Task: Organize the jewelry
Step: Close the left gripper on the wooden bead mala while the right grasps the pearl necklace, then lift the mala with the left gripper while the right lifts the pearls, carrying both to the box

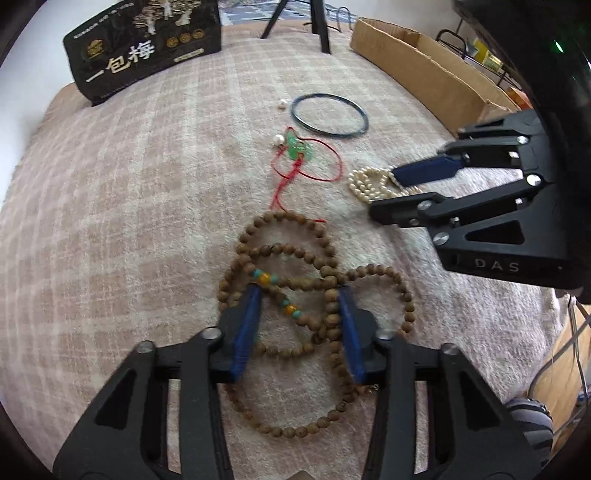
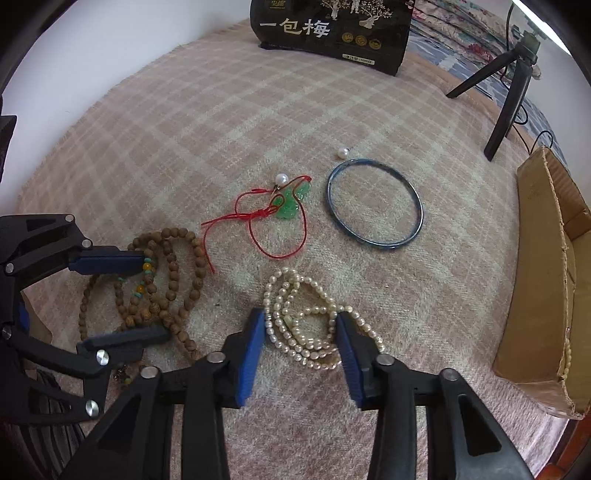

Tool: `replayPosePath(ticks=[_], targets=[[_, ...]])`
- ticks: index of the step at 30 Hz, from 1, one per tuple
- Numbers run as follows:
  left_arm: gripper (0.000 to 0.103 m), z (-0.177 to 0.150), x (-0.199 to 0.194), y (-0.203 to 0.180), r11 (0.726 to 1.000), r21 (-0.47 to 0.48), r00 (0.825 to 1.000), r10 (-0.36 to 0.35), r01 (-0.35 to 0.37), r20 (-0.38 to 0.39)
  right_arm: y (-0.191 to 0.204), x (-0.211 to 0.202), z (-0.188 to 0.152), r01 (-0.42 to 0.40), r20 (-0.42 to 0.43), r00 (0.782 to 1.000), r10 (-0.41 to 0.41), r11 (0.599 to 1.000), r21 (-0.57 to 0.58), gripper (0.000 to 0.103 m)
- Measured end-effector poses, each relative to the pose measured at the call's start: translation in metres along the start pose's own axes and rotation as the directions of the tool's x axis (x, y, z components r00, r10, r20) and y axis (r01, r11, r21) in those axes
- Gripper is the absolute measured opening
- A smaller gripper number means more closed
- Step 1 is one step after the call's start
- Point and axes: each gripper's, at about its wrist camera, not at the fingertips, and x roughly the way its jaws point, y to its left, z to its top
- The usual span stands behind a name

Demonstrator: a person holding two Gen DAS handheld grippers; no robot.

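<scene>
A long brown wooden bead necklace [image 1: 295,284] lies coiled on the plaid blanket; my left gripper [image 1: 299,291] is open with its jaws astride the coil. It also shows in the right wrist view [image 2: 173,273]. A pearl necklace [image 2: 303,325] lies bunched between the open jaws of my right gripper [image 2: 301,317]; it also shows in the left wrist view [image 1: 369,184]. A green jade pendant on red cord [image 2: 290,203], a blue bangle [image 2: 375,206] and two loose pearls [image 2: 343,152] lie farther out.
A black printed box [image 2: 332,29] stands at the far edge of the blanket [image 2: 147,147]. A cardboard box [image 2: 546,277] lies along the right side. A black tripod [image 2: 509,92] stands at the far right.
</scene>
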Motion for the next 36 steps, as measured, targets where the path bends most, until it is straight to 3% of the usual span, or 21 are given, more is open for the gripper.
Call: replayPosePath(ticks=[2,3,6,9,18,36], targets=[[0.015,0.000,-0.001,0.004,1.000,-0.008,1.000,0.007,-0.007,0.007,0.001,0.000,0.000,0.006,0.002,1.000,-0.006,1.000,-0.004,0.026],[0.011,0.000,-0.001,0.007,1.000,-0.016,1.000,0.004,-0.004,0.008,0.001,0.000,0.000,0.010,0.003,1.000,-0.010,1.000,-0.007,0.021],[0.011,-0.001,-0.001,0.016,0.998,-0.049,0.999,-0.034,0.035,0.010,0.002,-0.002,-0.001,0.021,0.009,1.000,-0.021,1.000,-0.005,0.009],[0.011,-0.003,-0.005,0.019,0.997,-0.065,0.999,-0.045,0.047,0.020,-0.002,-0.004,-0.005,0.006,0.025,1.000,-0.006,1.000,0.030,0.006],[0.011,-0.010,-0.037,0.029,0.991,-0.107,0.993,-0.076,0.086,0.086,-0.015,-0.027,-0.023,-0.066,0.094,0.994,0.053,0.987,0.148,0.005],[0.011,0.005,-0.100,0.038,0.987,-0.128,0.972,-0.063,0.093,0.224,-0.031,-0.103,-0.052,-0.099,0.262,0.965,0.034,0.967,0.237,0.005]])
